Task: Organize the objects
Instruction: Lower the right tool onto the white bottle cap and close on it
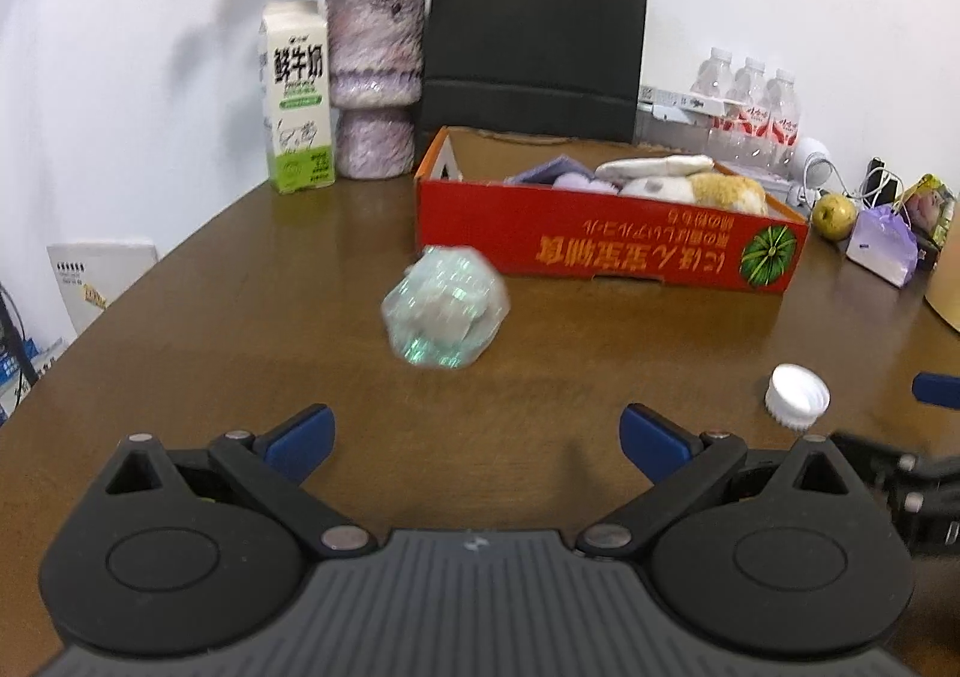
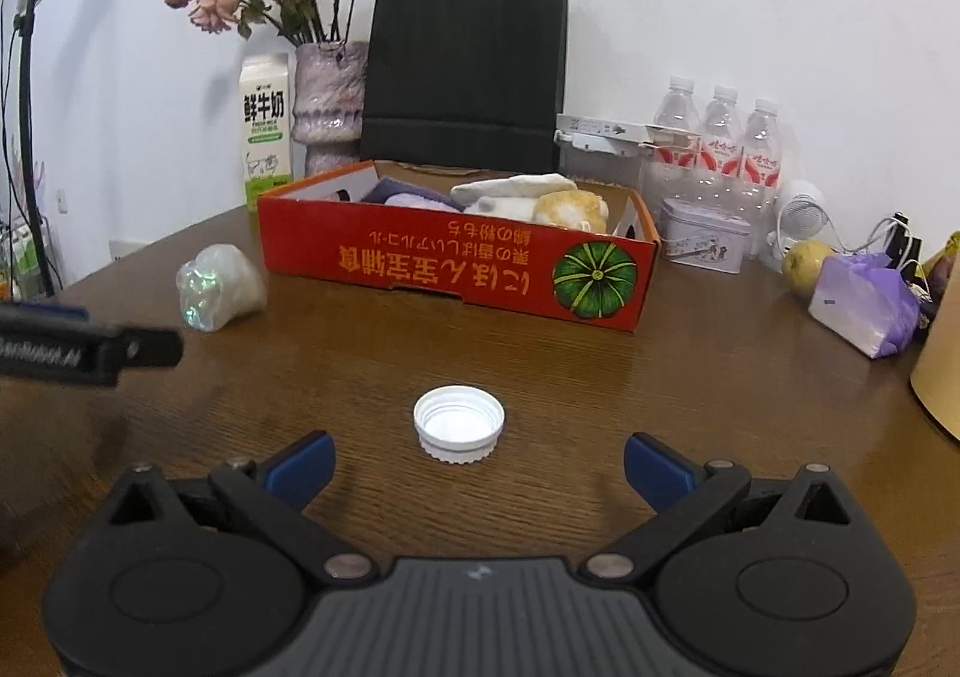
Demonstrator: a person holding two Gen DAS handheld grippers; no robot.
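Observation:
A shiny iridescent wrapped packet point(image 1: 445, 306) lies on the brown table, blurred, a short way ahead of my left gripper point(image 1: 477, 440), which is open and holds nothing. The same packet point(image 2: 219, 287) shows at the left in the right wrist view. A white bottle cap point(image 2: 459, 423) rests upside down just ahead of my open right gripper point(image 2: 478, 470), centred between its blue pads. That cap point(image 1: 797, 395) appears to the right of the left gripper. Behind both stands a red cardboard box point(image 1: 600, 242) point(image 2: 456, 269) holding plush toys and cloth.
Along the wall stand a milk carton point(image 1: 296, 98), a vase of dried flowers point(image 1: 375, 83), a black paper bag point(image 1: 531, 35) and water bottles point(image 2: 720, 143). A metal tin point(image 2: 703, 234), a pear point(image 2: 804, 263) and a purple bag point(image 2: 864, 305) sit at the right.

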